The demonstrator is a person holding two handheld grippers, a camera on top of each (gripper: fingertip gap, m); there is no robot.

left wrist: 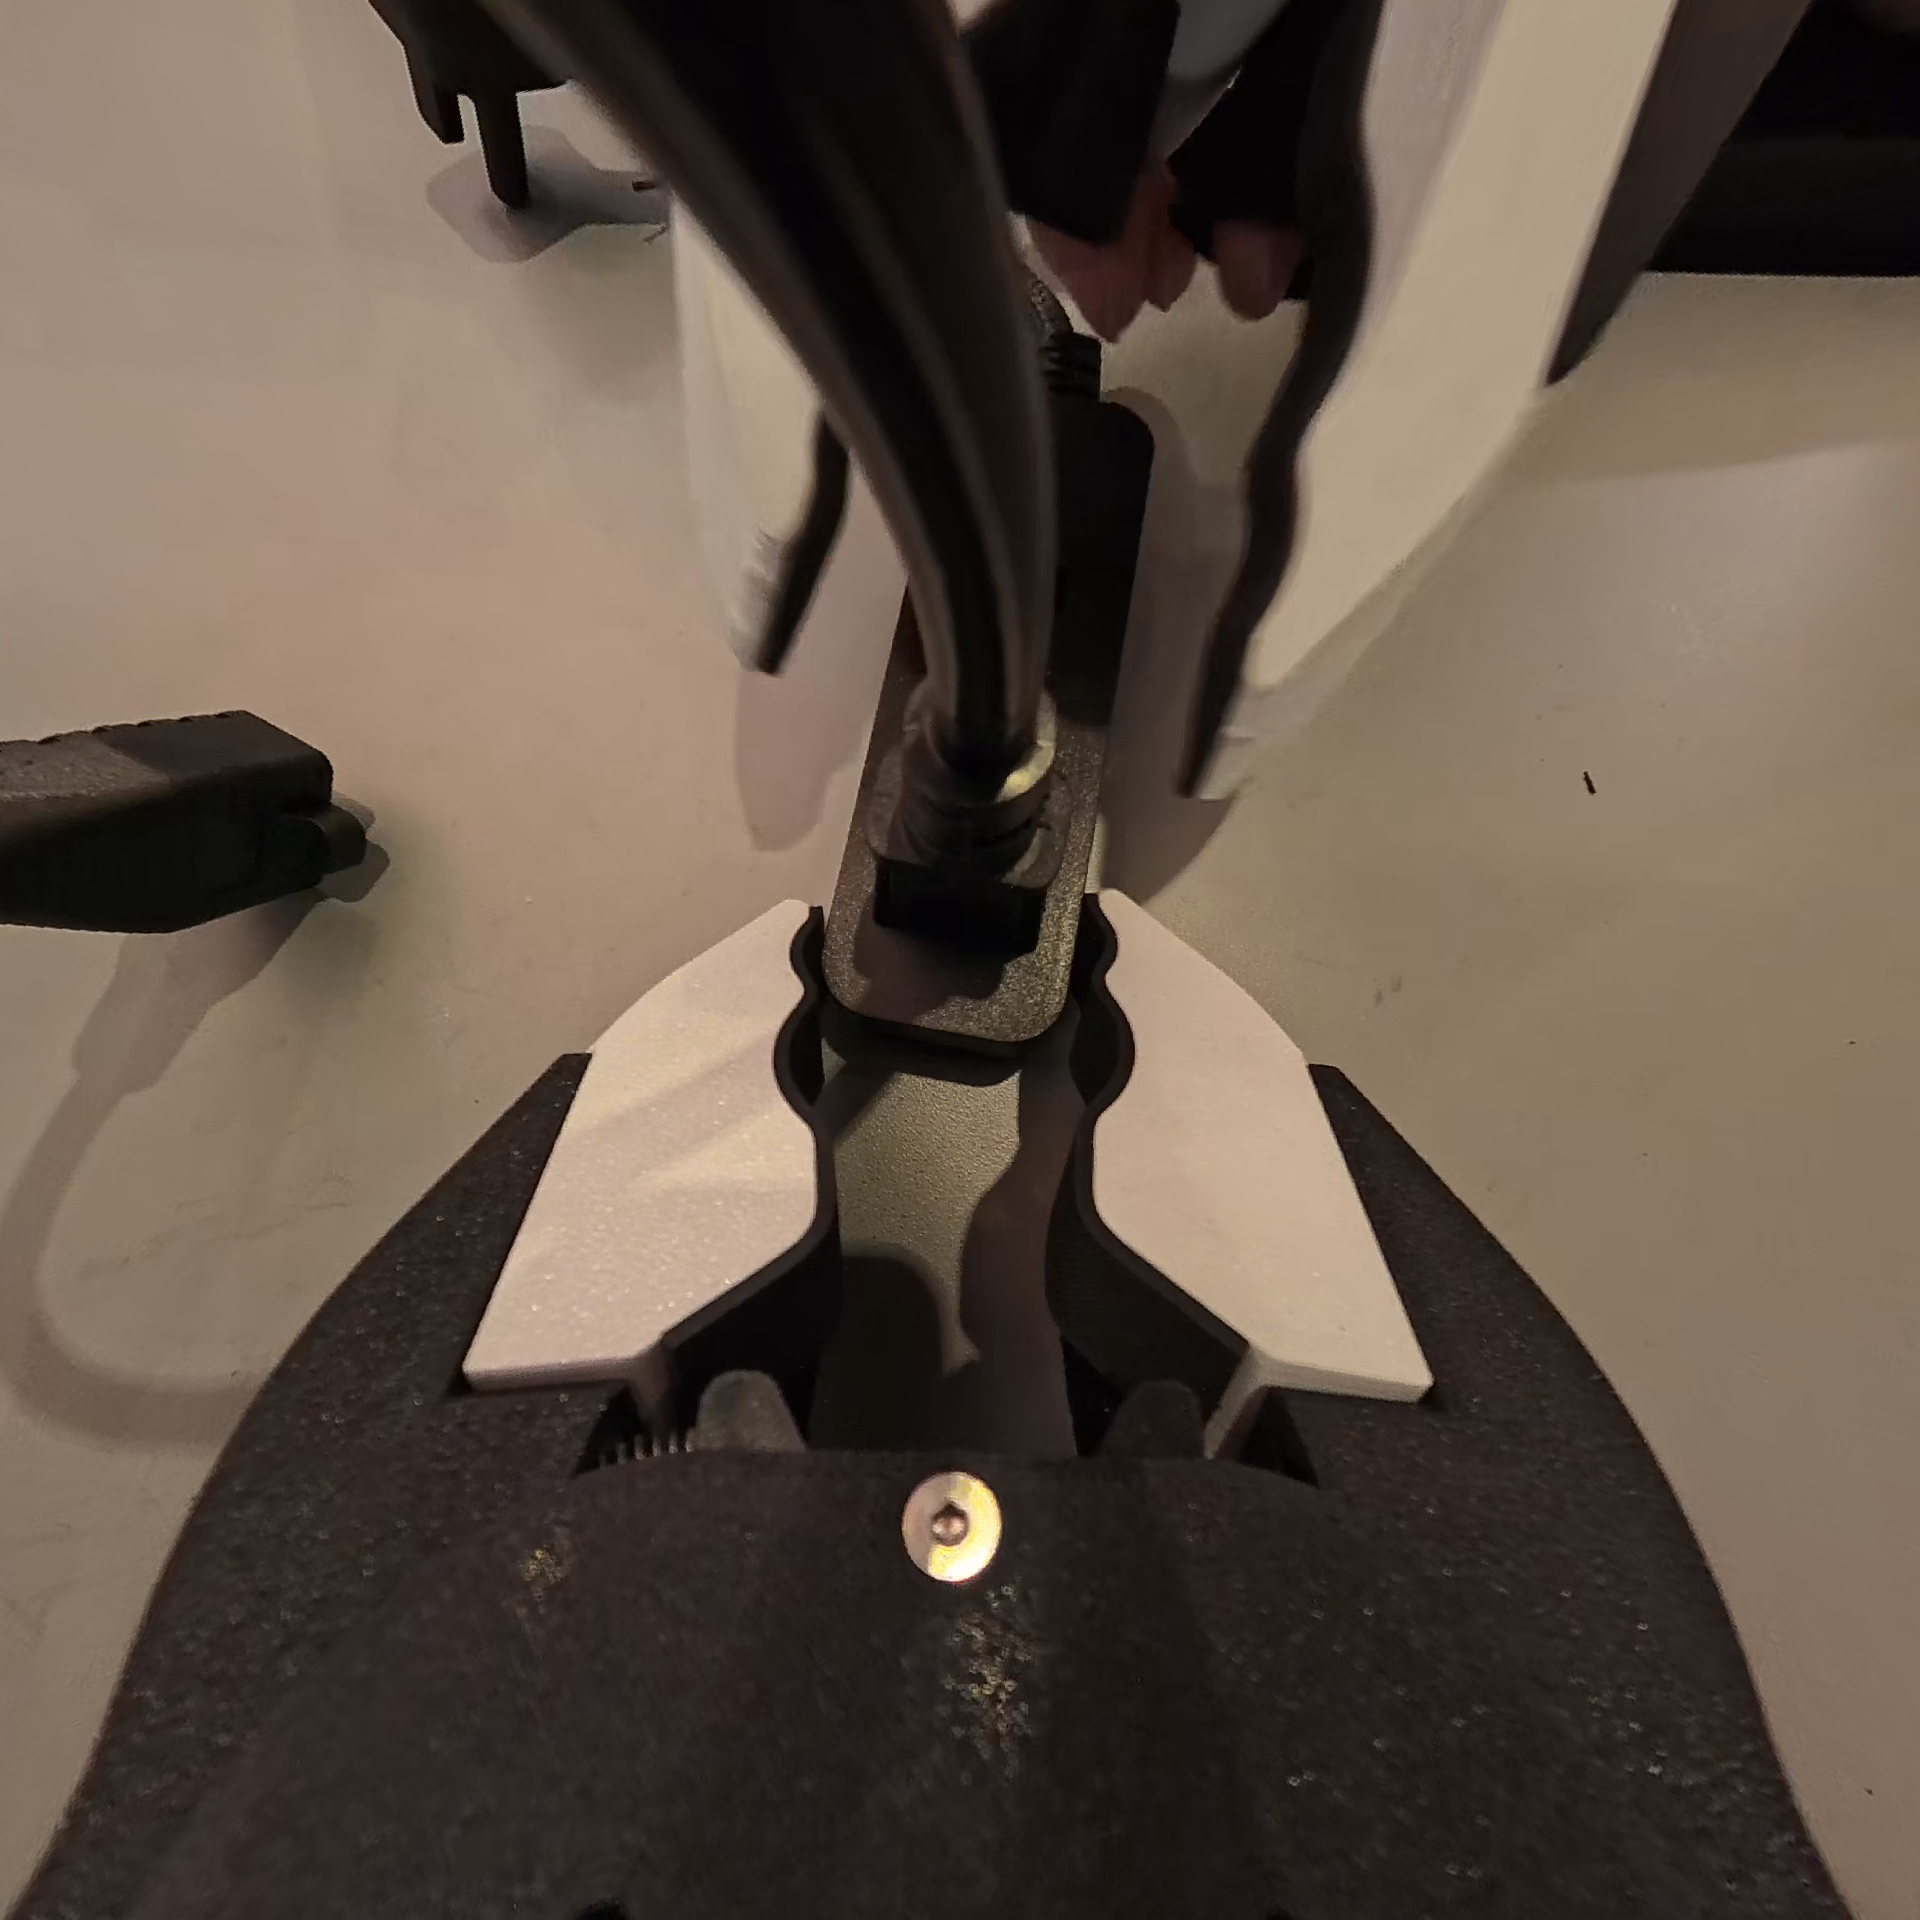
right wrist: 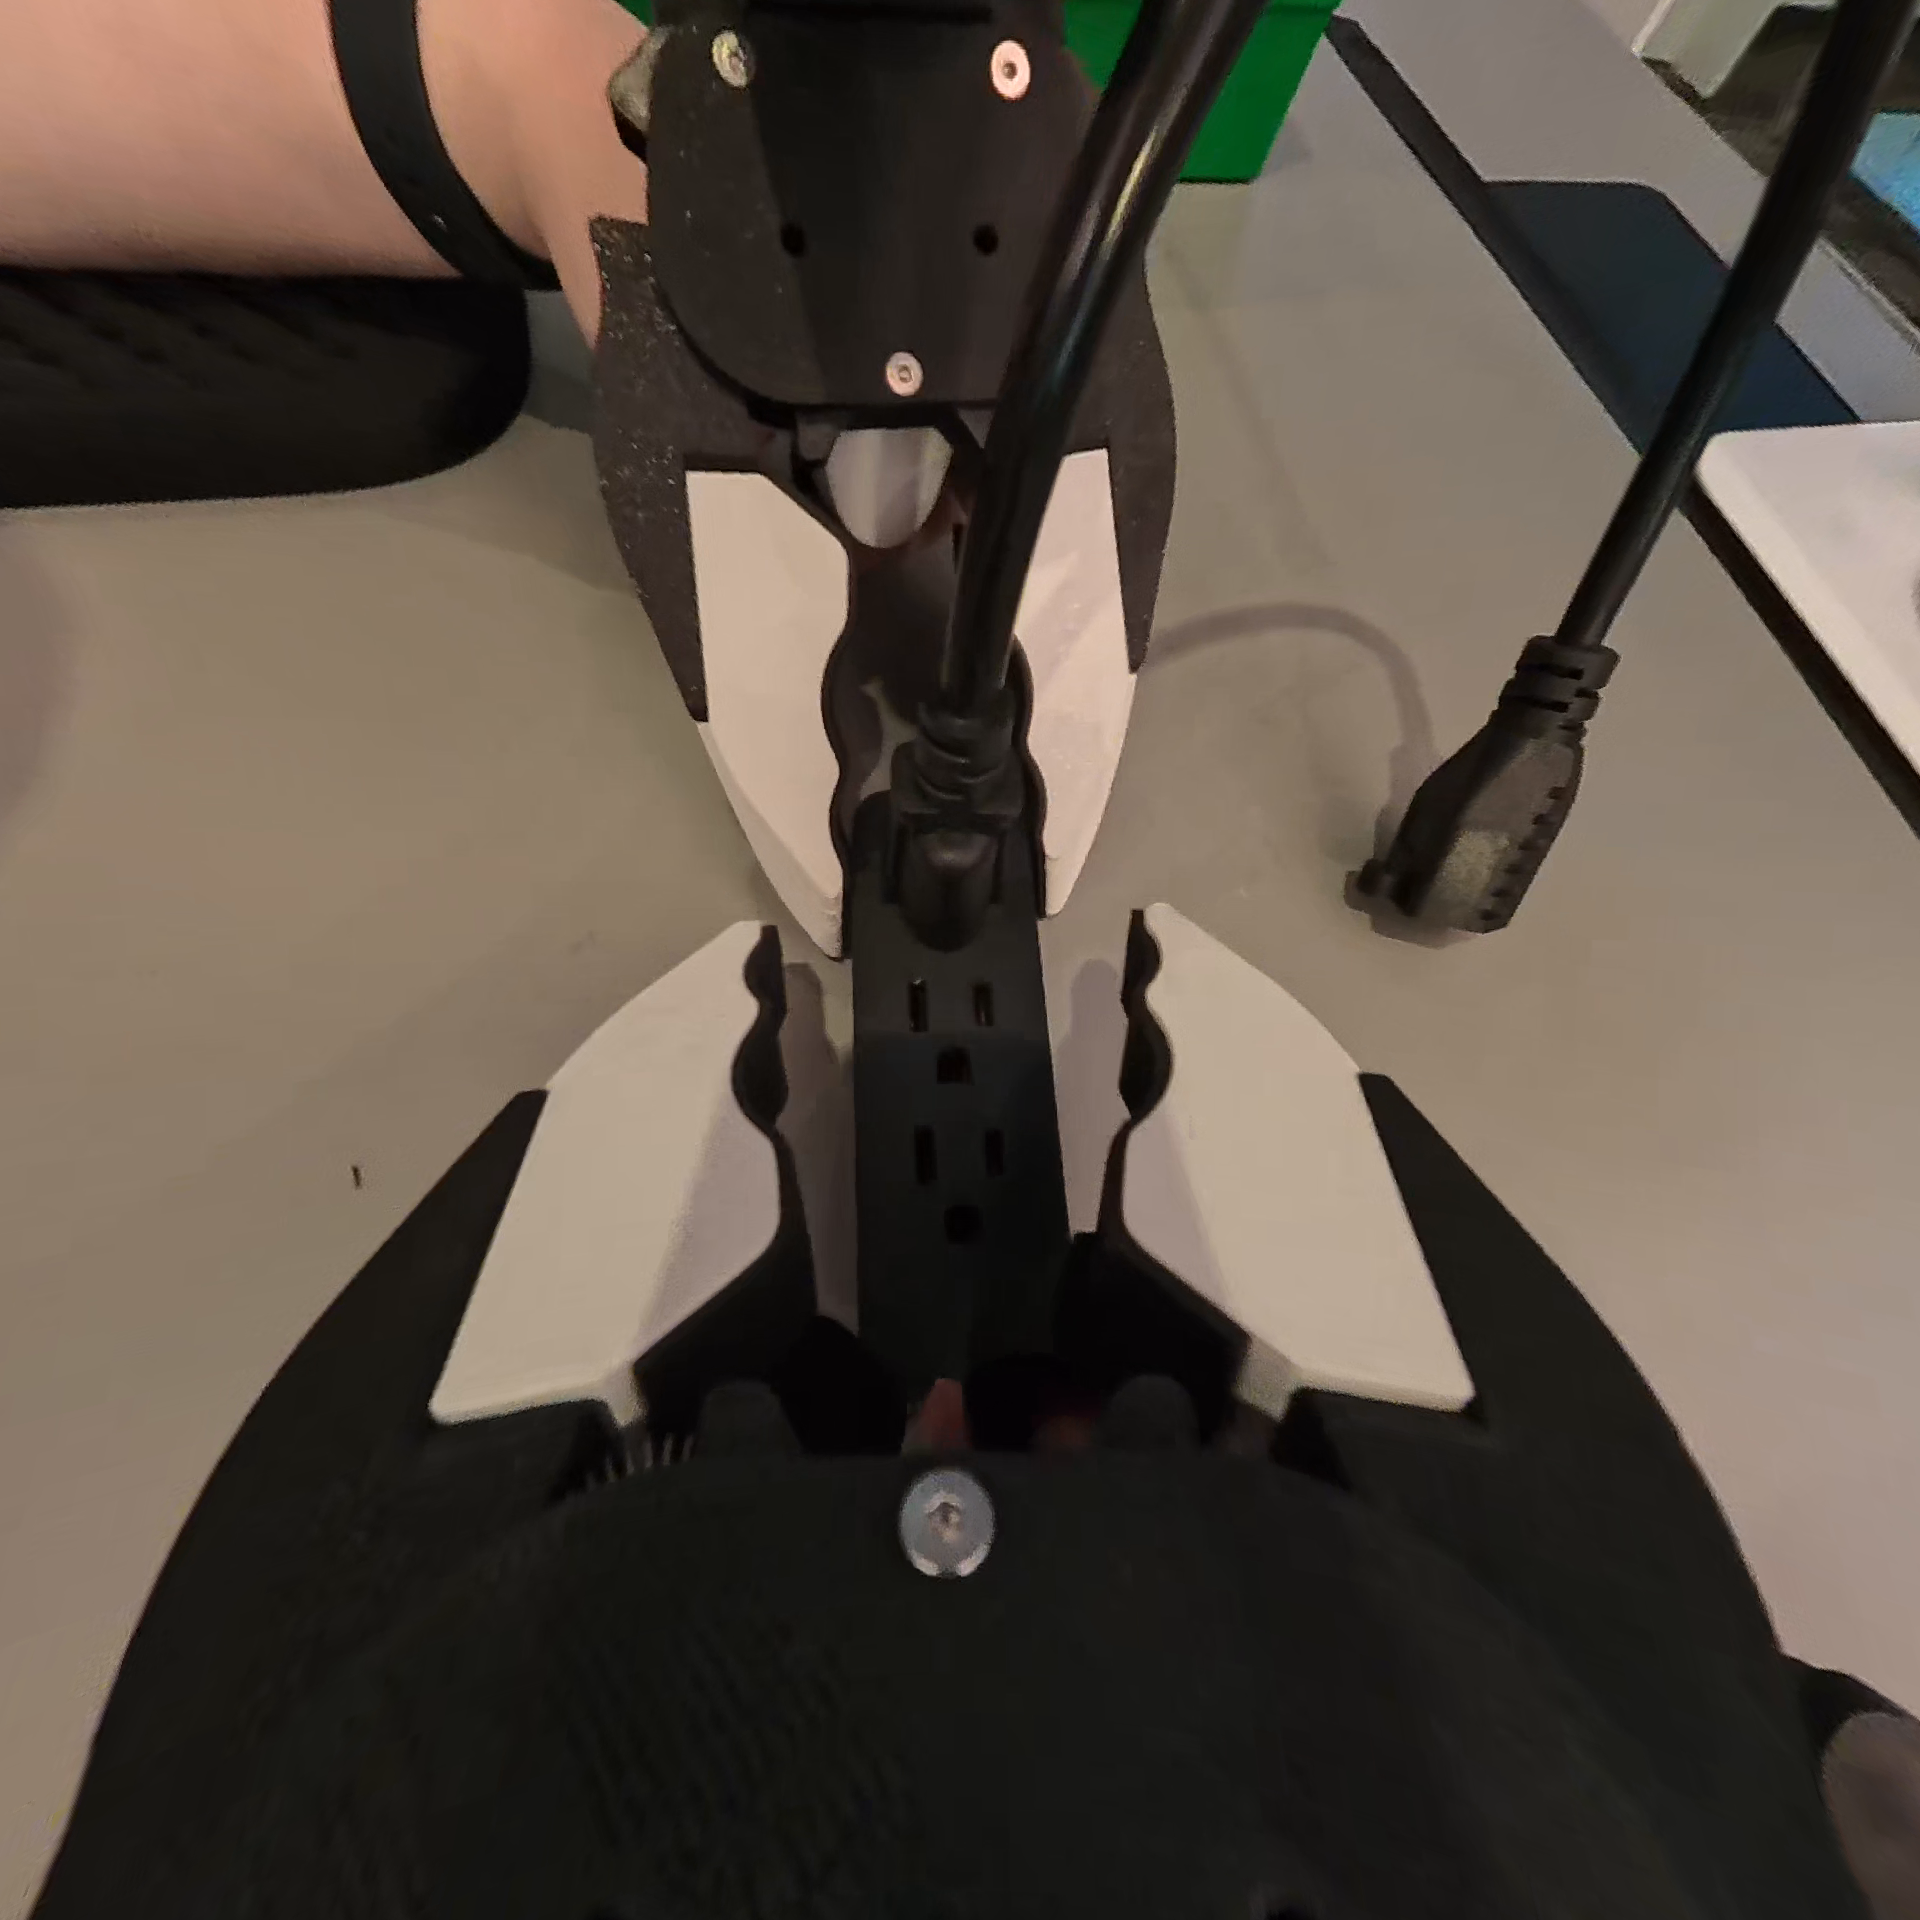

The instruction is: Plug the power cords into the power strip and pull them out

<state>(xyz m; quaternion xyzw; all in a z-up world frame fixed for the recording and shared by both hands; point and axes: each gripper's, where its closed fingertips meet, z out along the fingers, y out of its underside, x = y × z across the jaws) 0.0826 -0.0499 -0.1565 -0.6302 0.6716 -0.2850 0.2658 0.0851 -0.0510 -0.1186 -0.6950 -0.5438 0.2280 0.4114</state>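
Right wrist view: the long black plastic power strip [right wrist: 951, 1122] lies on the grey desk [right wrist: 312, 935], running lengthwise between the spread right claw [right wrist: 951, 997]; the left claw [left wrist: 951, 977] pinches its far end, beside the inserted black plug [right wrist: 951, 800].

One power strip [right wrist: 951, 1122], two plugs [right wrist: 951, 831] [right wrist: 1481, 831] (one loose), two grippers [right wrist: 951, 1039] [left wrist: 951, 997].

Office-like: grey desk [right wrist: 1351, 520], green bin [right wrist: 1226, 104]

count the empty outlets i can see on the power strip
2. On the power strip in the right wrist view, one empty outlet sits just below the inserted plug; the other is nearer the camera. More may be hidden under the plug or the right claw.
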